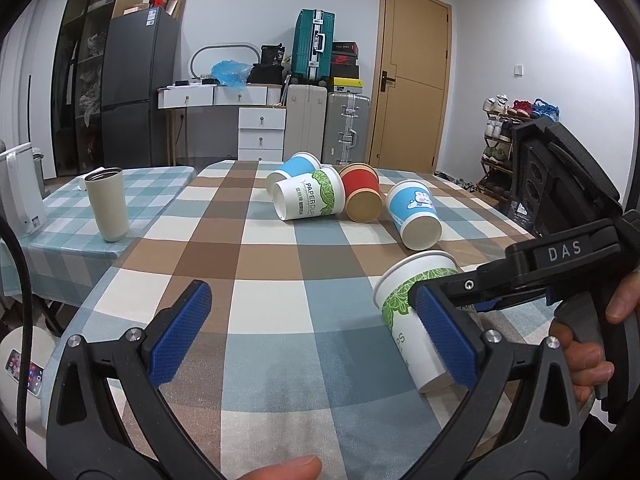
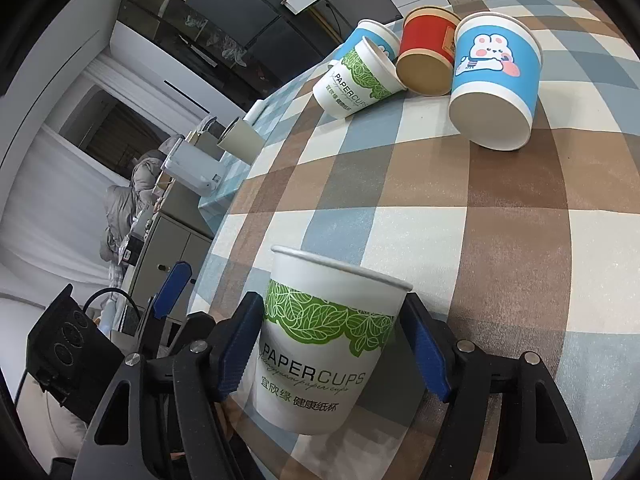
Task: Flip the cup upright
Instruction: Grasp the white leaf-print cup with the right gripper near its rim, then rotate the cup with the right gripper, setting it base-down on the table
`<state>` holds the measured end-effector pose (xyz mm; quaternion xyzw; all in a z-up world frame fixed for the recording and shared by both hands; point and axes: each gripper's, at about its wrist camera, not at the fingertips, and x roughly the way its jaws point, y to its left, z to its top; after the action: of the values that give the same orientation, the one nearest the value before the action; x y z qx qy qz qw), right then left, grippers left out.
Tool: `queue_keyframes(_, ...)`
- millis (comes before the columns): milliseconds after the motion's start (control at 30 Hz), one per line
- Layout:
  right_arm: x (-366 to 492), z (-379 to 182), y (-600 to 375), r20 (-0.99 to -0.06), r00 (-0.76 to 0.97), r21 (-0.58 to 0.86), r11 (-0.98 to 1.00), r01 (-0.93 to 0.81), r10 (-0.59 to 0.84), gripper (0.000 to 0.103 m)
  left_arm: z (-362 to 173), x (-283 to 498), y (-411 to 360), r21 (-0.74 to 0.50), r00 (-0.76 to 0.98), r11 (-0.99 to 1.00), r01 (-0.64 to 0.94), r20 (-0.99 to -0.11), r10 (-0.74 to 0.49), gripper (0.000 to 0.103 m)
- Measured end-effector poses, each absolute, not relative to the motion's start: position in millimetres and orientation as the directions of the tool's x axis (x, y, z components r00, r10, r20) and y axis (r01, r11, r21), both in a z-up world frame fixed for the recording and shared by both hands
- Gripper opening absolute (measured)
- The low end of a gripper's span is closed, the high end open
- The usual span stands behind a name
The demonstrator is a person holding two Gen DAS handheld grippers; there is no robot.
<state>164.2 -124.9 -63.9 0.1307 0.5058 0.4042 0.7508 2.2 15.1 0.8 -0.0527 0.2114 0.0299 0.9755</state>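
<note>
Cup: white paper cup (image 2: 324,344) with green leaf band and "PAPERCUPS" print, tapered, rolled rim; tilted, at 6 o'clock above the checked cloth surface (image 2: 500,216).
Right claw: right claw (image 2: 330,354), blue ribbed pads closed against the cup's two sides.
Left claw: left claw (image 1: 316,332) spread wide, holding nothing; its right pad lies in front of the cup.
Other cups: blue rabbit cup (image 2: 494,80), red cup (image 2: 428,52) lying at 12 o'clock.

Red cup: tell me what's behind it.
Behind the red cup only tablecloth and the far table edge show; the leaf cup lies beside it. Anything directly behind is covered.
</note>
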Motion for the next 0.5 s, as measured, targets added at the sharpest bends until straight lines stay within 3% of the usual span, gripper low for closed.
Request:
queue_keyframes(267,151,-44,-132,-0.637,0.295,0.491,0.670,-0.557,0.712,0.070,0,2,15,-0.089,0.909,0.993,-0.081,-0.416,0.037,0.102)
queue_keyframes(500,138,-25,-121,-0.597,0.520,0.233,0.753,-0.616,0.611,0.070,-1,3,17,-0.094,0.908,0.992,-0.087,-0.418,0.040,0.102)
